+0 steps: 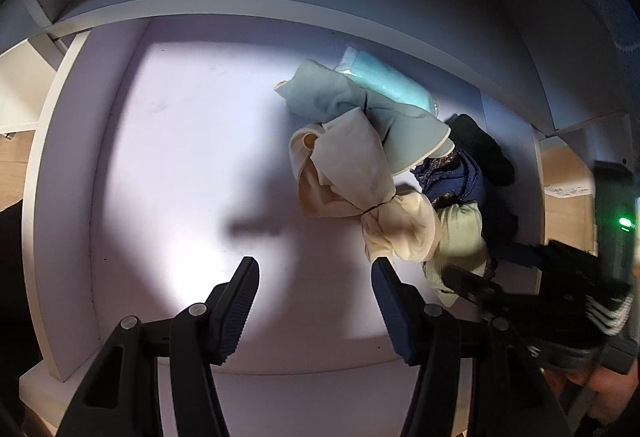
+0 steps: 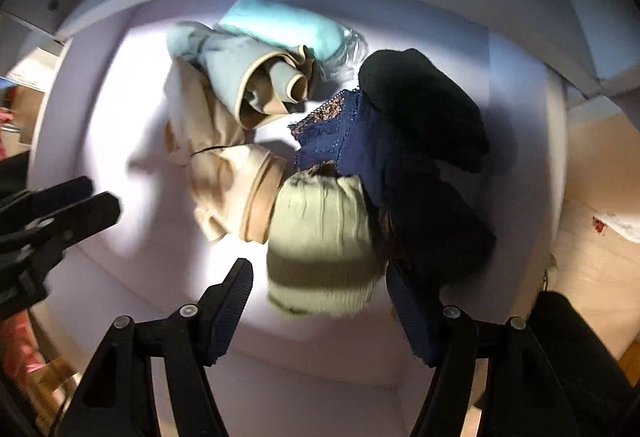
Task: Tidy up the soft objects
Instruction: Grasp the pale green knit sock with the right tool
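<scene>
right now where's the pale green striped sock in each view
Left wrist: pale green striped sock sits right of centre, low, beside the right fingers.
Right wrist: it lies bottom centre, just ahead of the open fingers.
Shared landmark: the cream bundle touching its left side.

Each claw, left (image 1: 315, 279) and right (image 2: 320, 281), is matte black plastic with ribbed dark-blue pads (image 1: 390, 301) and round silver rivets (image 2: 451, 312). A green light (image 1: 624, 222) glows on the right one's body.
</scene>
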{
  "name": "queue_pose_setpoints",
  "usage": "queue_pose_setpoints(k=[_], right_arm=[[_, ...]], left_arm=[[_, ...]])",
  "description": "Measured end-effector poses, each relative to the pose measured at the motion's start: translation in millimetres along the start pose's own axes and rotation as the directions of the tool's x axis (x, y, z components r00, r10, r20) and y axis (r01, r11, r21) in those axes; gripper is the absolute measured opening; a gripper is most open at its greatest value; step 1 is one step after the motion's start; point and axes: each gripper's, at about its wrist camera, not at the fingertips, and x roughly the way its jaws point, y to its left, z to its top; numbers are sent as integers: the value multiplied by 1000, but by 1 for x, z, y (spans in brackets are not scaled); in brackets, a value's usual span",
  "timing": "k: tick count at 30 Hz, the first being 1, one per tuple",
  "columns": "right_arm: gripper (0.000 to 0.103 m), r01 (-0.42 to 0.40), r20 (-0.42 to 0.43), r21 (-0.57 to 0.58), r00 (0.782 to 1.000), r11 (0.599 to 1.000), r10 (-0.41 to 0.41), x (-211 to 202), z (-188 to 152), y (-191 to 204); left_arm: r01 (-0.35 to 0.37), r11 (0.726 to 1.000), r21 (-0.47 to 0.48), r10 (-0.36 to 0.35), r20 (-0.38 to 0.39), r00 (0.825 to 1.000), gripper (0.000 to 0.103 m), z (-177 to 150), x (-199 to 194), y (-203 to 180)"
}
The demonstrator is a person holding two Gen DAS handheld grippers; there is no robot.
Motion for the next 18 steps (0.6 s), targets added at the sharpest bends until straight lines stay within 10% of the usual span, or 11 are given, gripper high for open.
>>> queue_pose_setpoints(k=[18], right_arm=[[60,-106,-77,137,990,985,118,-21,-27,-15]], left_arm=[[13,999,-39,-16,-78,997,59,32,48,-25]])
